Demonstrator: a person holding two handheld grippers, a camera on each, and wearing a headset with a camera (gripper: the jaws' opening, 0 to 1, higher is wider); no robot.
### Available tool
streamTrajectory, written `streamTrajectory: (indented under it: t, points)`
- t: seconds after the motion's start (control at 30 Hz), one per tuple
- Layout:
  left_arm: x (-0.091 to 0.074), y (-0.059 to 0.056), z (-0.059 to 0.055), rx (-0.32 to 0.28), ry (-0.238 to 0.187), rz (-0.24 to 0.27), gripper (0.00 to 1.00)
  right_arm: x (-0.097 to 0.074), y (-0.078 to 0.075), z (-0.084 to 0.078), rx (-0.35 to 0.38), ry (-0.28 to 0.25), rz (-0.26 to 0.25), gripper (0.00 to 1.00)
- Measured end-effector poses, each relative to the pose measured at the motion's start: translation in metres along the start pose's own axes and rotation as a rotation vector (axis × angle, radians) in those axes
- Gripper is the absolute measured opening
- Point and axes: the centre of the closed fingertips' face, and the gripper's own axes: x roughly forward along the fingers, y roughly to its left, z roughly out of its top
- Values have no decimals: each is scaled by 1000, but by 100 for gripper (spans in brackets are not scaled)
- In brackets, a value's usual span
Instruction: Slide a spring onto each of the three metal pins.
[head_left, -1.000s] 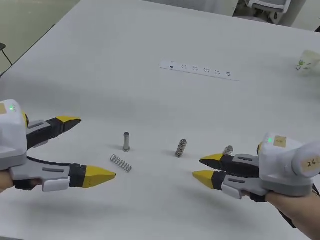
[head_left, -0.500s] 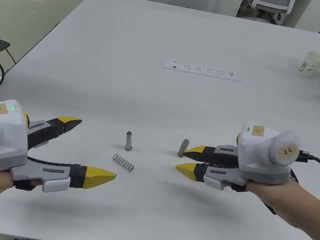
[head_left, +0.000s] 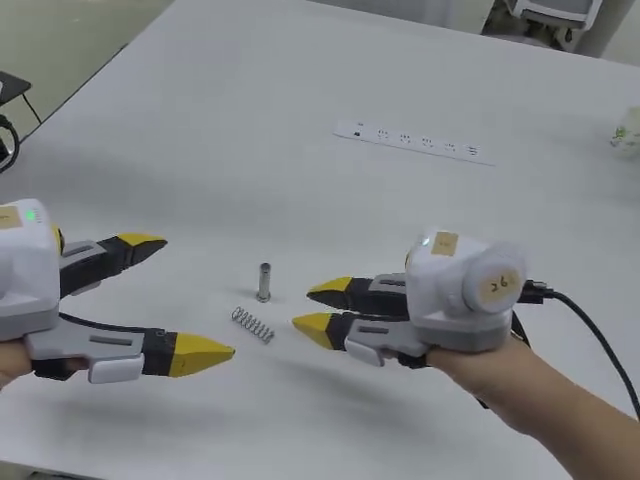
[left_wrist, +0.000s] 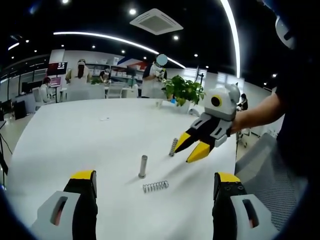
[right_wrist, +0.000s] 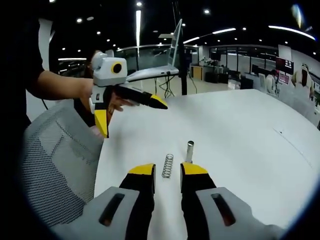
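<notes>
Your right hand-held gripper has moved left over the tabletop, jaws slightly parted and empty. Its tips are near the loose spring, which lies just beside the bare pin. Its sticker reads "26". Your left hand-held gripper gapes wide, empty.

Upright pin on bare table, loose spring lying just before the pin, right gripper crowding the pin's right, left gripper spread wide at its left, open tabletop beyond the pin to the power strip
</notes>
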Motion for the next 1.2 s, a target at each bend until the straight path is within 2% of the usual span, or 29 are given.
streamTrajectory:
  t: [0.1, 0.3, 0.53, 0.7, 0.93, 1.03, 1.13, 1.2]
  points:
    - [0, 0, -1, 0, 6, 0, 94, 11, 6, 1, -14, 10, 21, 17]
    - [-1, 1, 1, 0, 1, 1, 94, 28, 9, -5, -28, 38, 29, 17]
    - [0, 0, 0, 0, 6, -1, 94, 47, 3, -22, -27, 97, -6, 17]
    - [-1, 1, -3, -4, 10, 1, 94, 52, -4, -29, -8, 119, -29, 16]
    - [0, 1, -5, -7, 15, 1, 93, 62, -5, -36, 12, 139, -28, 15]
    - [0, 1, -5, -7, 14, 1, 93, 66, -2, -39, 1, 154, -18, 15]
    - [-1, 1, -6, -9, 17, 2, 93, 68, -2, -48, -40, 200, -13, 14]
    - [-1, 1, -7, -9, 21, 2, 93, 69, -1, -48, -38, 196, -12, 12]
